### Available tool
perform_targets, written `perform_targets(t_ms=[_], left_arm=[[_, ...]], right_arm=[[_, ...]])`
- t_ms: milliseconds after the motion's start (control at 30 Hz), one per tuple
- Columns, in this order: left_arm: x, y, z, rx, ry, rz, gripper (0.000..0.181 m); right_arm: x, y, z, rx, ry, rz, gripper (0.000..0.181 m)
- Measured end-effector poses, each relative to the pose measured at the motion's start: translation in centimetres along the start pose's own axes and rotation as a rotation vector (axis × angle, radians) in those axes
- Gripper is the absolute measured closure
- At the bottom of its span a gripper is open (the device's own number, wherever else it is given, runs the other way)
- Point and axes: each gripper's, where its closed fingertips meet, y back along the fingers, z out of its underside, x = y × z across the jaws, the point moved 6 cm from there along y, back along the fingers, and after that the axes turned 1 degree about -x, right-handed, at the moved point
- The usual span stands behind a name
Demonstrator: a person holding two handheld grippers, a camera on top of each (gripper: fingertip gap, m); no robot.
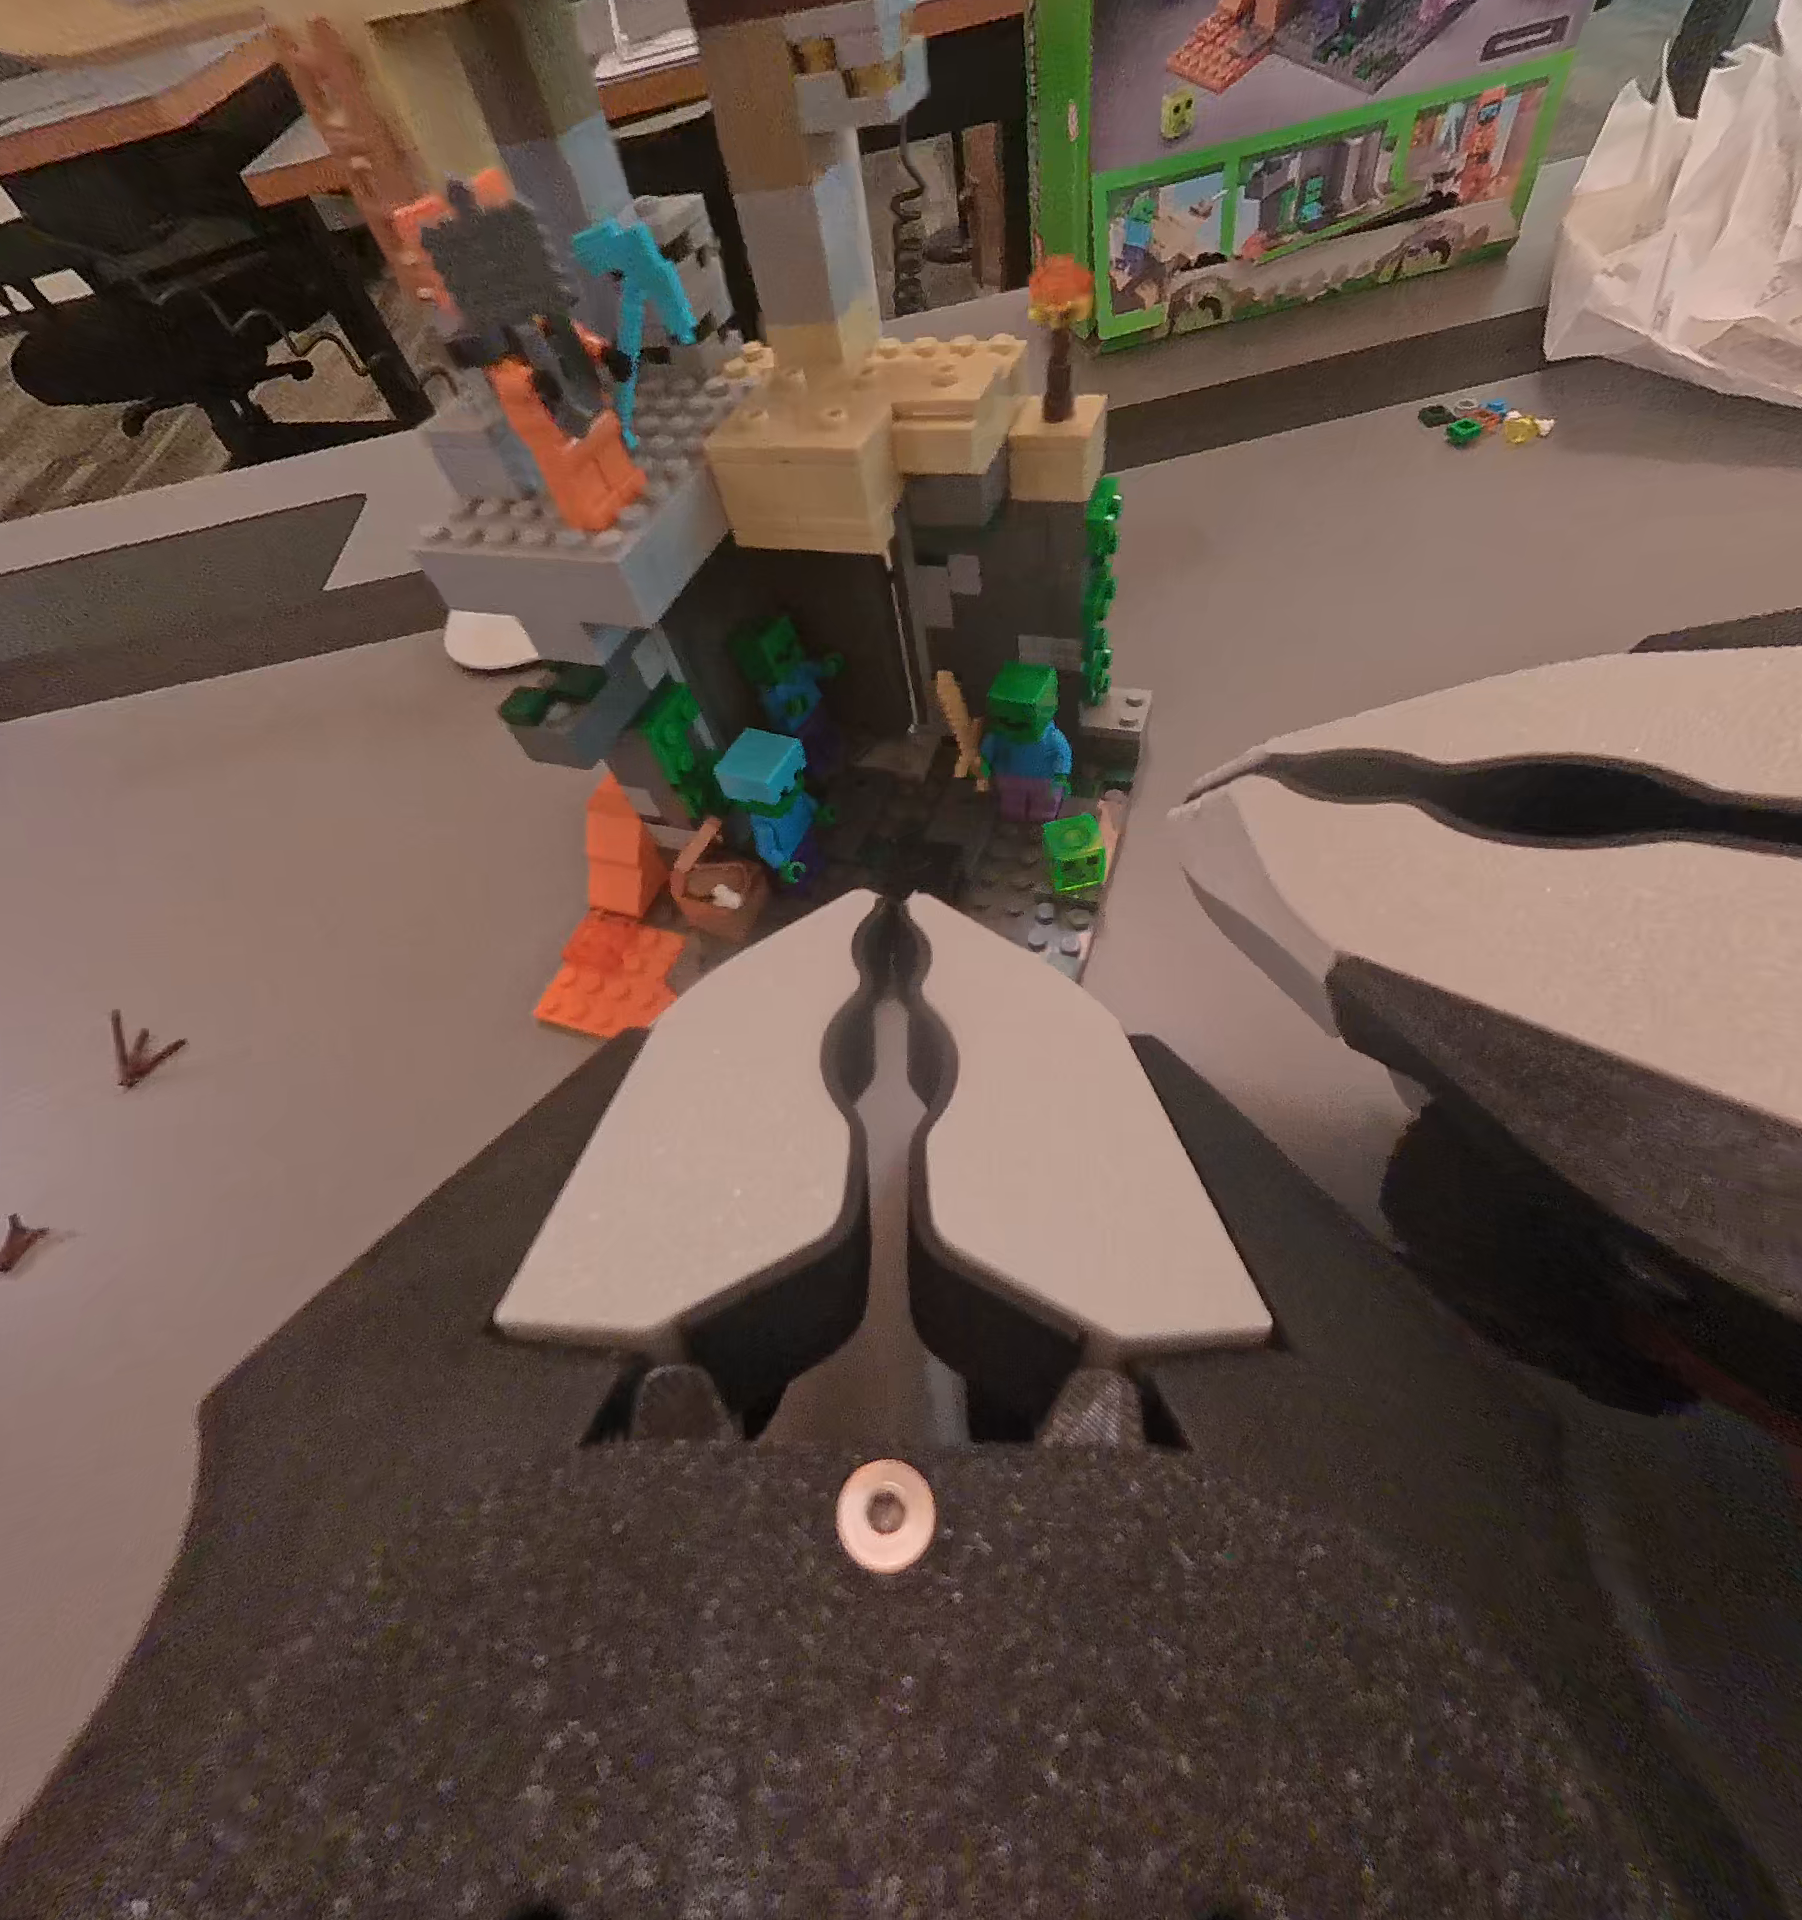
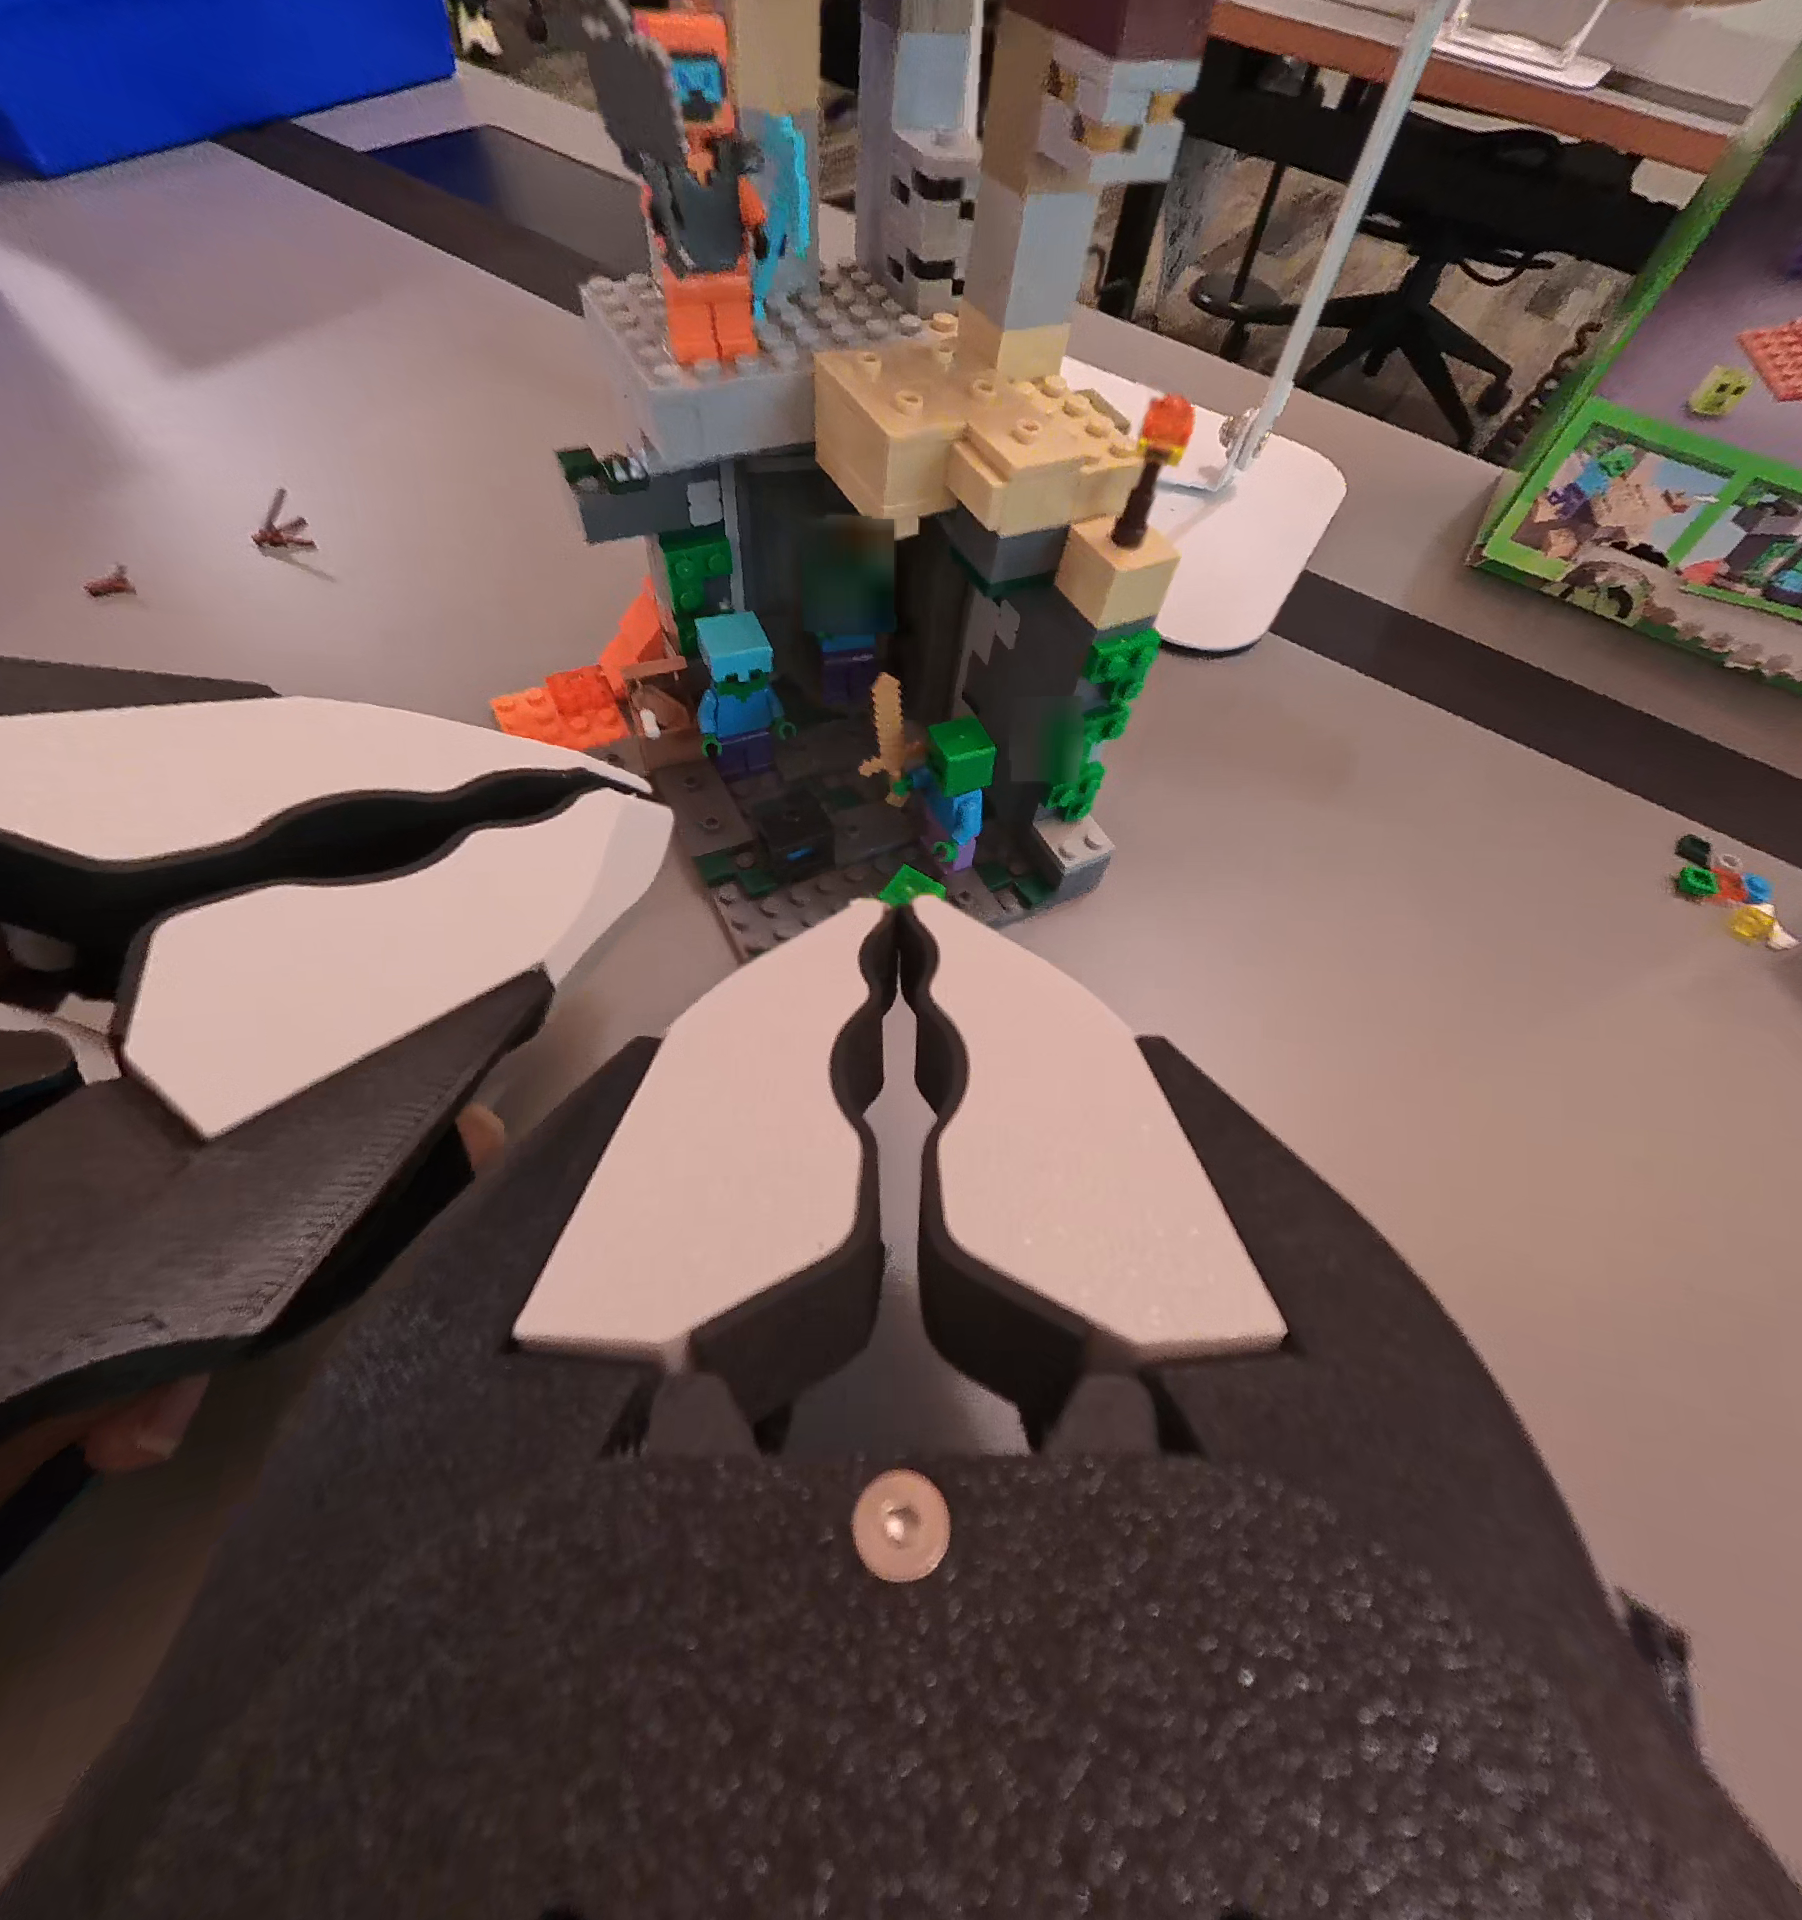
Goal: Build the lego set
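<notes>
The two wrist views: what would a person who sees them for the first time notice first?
The tall lego building in the middle of the grey table draws the eye, with an orange figure on its grey roof and green figures in its dark doorway. In front, both tongs are closed and hold nothing: the left tongs and the right tongs. A green box stands behind on the right.

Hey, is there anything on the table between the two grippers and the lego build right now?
Nothing visible. The left gripper and right gripper, both shut and empty, point straight at the lego build, tips over its front baseplate edge. Loose bricks lie off to the right.
</notes>
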Motion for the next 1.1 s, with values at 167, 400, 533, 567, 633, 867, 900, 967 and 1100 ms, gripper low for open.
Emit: perform_targets(t_ms=[167,400,533,567,633,867,900,967,1100], left_arm=[[-2.2,0.6,-0.2,0.011,0.033,-0.009,0.180],[-5.2,1.2,-0.7,0.028,0.070,0.004,0.180],[-6.2,0.9,-0.5,0.032,0.064,0.028,0.181],[-6.4,0.8,-0.4,0.026,0.069,0.040,0.181],[-6.7,0.5,-0.2,0.018,0.077,0.057,0.181],[-6.5,0.2,-0.1,-0.003,0.037,0.108,0.181],[-6.2,0.2,0.1,-0.007,0.031,0.118,0.181],[-5.6,0.4,0.4,-0.025,0.019,0.145,0.181],[-4.7,1.4,1.0,-0.081,-0.019,0.206,0.181]], right_arm=[[-1.7,-0.2,-1.0,0.025,-0.019,0.031,0.181],[-5.0,-0.9,-2.0,0.050,-0.013,0.070,0.181],[-6.6,-1.6,-2.3,0.054,-0.016,0.094,0.181],[-6.9,-1.7,-2.3,0.052,-0.020,0.096,0.181],[-7.2,-1.8,-2.3,0.049,-0.023,0.113,0.181],[-7.1,-1.6,-1.9,0.008,-0.037,0.171,0.181],[-6.9,-1.4,-1.7,0.001,-0.040,0.178,0.181],[-6.7,-1.0,-1.3,-0.026,-0.050,0.187,0.181],[-6.4,0.1,0.0,-0.092,-0.047,0.197,0.181]])
